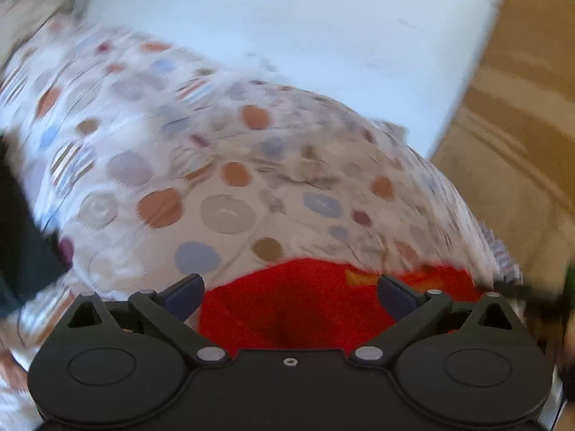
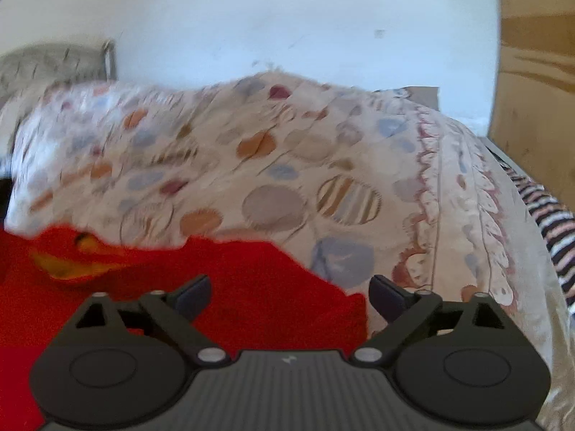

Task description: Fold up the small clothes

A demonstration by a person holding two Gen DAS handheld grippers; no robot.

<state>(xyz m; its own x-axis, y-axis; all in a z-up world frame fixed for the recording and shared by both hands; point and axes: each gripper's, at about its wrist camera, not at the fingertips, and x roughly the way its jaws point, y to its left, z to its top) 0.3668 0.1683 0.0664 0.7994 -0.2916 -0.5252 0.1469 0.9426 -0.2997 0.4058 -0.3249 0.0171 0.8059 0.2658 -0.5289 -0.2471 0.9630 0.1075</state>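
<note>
Red garment (image 1: 298, 305) lies on the dotted bedspread (image 1: 215, 165), near its front edge. Left gripper (image 1: 291, 292) and right gripper (image 2: 290, 292) both hover over it, jaws wide apart, gripping nothing.

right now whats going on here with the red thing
A person is working with two handheld grippers over a red garment lying on a patterned bedspread. Both the left gripper and the right gripper are open, with nothing pinched. The garment lies loose beneath them; both views are blurred.

Red garment (image 2: 251, 287) (spotted bedspread (image 2: 273, 165))
</note>
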